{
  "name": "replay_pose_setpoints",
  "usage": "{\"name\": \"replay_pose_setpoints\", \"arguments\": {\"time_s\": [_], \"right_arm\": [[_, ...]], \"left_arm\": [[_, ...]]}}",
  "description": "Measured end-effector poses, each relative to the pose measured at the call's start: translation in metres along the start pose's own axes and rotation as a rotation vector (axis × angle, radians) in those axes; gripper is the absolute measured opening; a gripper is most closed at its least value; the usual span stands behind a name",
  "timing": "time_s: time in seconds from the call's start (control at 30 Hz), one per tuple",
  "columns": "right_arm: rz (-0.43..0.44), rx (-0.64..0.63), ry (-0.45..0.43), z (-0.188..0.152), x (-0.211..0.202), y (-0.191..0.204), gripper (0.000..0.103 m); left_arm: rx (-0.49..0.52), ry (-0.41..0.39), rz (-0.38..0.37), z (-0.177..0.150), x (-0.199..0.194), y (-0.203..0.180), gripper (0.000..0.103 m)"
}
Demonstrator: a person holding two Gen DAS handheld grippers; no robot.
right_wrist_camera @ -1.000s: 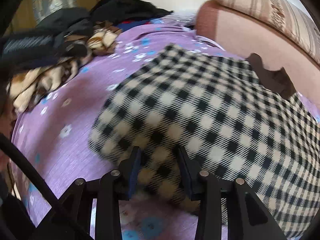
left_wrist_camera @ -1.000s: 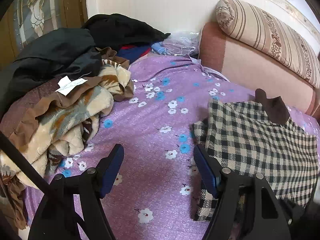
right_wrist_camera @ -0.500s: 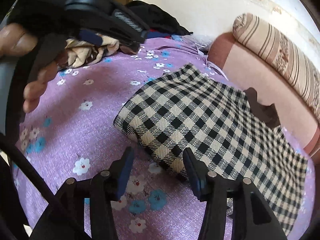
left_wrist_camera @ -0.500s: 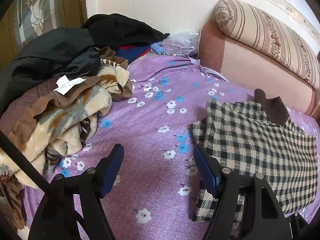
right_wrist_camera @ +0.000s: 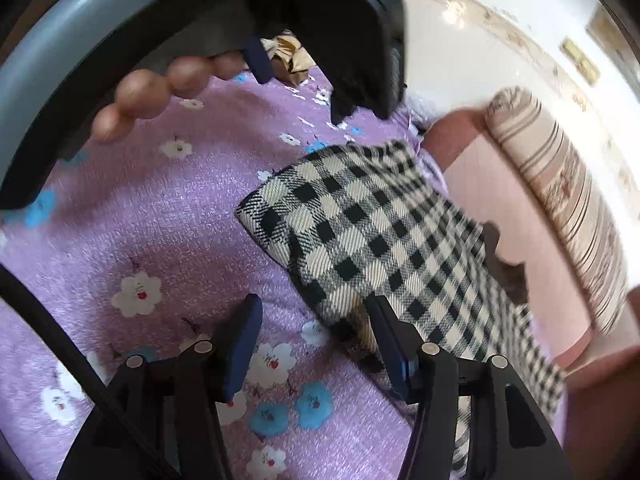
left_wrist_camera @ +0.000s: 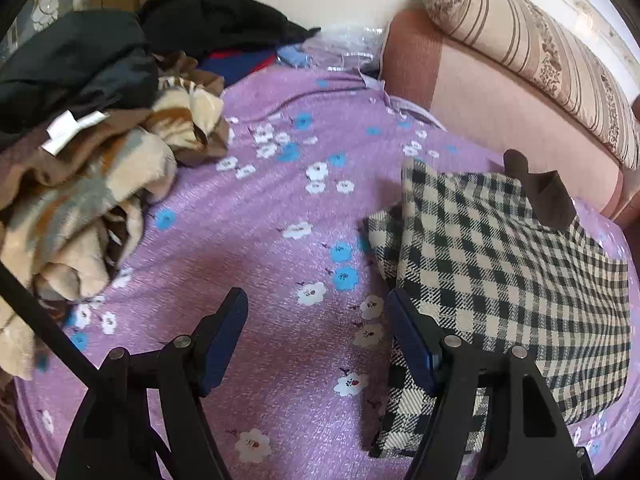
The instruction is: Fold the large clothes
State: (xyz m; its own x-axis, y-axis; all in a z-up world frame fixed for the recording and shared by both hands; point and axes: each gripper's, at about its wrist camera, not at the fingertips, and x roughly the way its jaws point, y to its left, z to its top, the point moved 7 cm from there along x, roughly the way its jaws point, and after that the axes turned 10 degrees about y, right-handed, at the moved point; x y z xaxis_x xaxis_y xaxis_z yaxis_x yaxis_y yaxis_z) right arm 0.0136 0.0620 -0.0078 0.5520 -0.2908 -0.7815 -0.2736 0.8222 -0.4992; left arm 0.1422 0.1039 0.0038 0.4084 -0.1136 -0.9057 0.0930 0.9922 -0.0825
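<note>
**Checked garment folded on the bed, both grippers free of it**

Bedsheet [left_wrist_camera: 256, 240], purple with white and blue flowers, fills most of both views. At its far side runs a pink headboard [left_wrist_camera: 500, 104] with a striped bolster [left_wrist_camera: 532, 44] along the top. A heap of blankets and dark clothes [left_wrist_camera: 92, 140] is piled on the left part of the bed in the left wrist view, a white tag lying on it.

The black-and-cream checked garment [left_wrist_camera: 500, 272] lies folded on the sheet near the headboard, with a brown collar piece [left_wrist_camera: 548, 196] sticking out at its far edge.

The left gripper [left_wrist_camera: 316, 340] hangs over bare sheet with its fingers wide apart and nothing between them; its right finger sits just at the garment's near edge, though whether it touches the cloth is hard to judge. In the right wrist view it shows blurred at the top, with a hand [right_wrist_camera: 160, 88] curled around it.

The right gripper [right_wrist_camera: 316, 344] has just been opening; only sheet lies between its fingers, the garment's corner just beside the right one.
</note>
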Motion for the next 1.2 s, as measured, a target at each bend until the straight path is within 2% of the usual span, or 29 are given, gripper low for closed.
{"name": "replay_pose_setpoints", "arguments": {"time_s": [0.17,0.33,0.53,0.83,0.97,1.07,1.13,1.17,1.2], "right_arm": [[-0.095,-0.056,-0.024,0.012,0.005,0.006,0.063],[-0.113,-0.037,-0.015,0.021,0.016,0.002,0.063],[-0.126,-0.013,0.003,0.032,0.029,-0.006,0.063],[-0.157,0.006,0.008,0.046,0.044,-0.011,0.063],[-0.165,0.012,0.008,0.048,0.048,-0.011,0.063],[-0.161,0.014,0.01,0.049,0.049,-0.009,0.062],[-0.155,0.009,0.01,0.05,0.049,-0.007,0.058],[-0.147,0.0,0.008,0.05,0.049,-0.005,0.05],[-0.141,-0.012,0.007,0.05,0.049,-0.001,0.04]], "left_arm": [[-0.034,0.05,-0.146,0.006,0.019,0.0,0.071],[-0.047,0.094,-0.26,0.018,0.038,-0.005,0.071],[0.012,0.164,-0.37,0.033,0.057,-0.03,0.071],[0.064,0.217,-0.456,0.053,0.079,-0.047,0.074],[0.074,0.216,-0.478,0.056,0.081,-0.052,0.076],[0.122,0.217,-0.478,0.055,0.082,-0.064,0.076],[0.169,0.221,-0.481,0.051,0.082,-0.074,0.058],[0.187,0.233,-0.485,0.049,0.082,-0.078,0.031],[0.188,0.241,-0.484,0.047,0.083,-0.08,0.014]]}}
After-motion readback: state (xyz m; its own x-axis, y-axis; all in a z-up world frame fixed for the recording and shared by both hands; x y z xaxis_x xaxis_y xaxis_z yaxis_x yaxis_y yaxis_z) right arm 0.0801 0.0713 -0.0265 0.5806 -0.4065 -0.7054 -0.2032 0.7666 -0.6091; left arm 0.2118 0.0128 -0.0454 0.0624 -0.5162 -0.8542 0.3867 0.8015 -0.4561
